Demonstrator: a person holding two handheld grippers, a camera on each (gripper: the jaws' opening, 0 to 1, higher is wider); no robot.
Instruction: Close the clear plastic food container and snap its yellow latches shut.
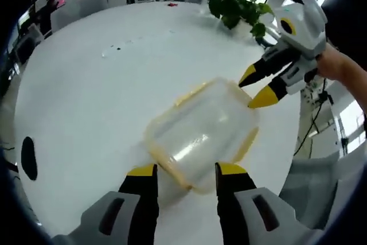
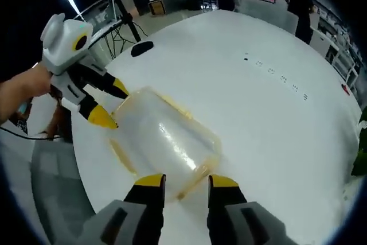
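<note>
You bracket the clear plastic food container [image 1: 200, 133] on the white round table [image 1: 86, 101]: left gripper [image 1: 186, 170] at its 6 o'clock end, right gripper [image 1: 257, 87] at 1 o'clock, both parted and empty, apparently poised over yellow latches [image 1: 245, 144].

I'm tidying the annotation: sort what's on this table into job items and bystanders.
For the job:
- clear food container with yellow latches
- left gripper, open at one end
- right gripper, open at the other end

Just lying about:
- potted plant
- black oval object near the table's edge
- small dark specks
</note>
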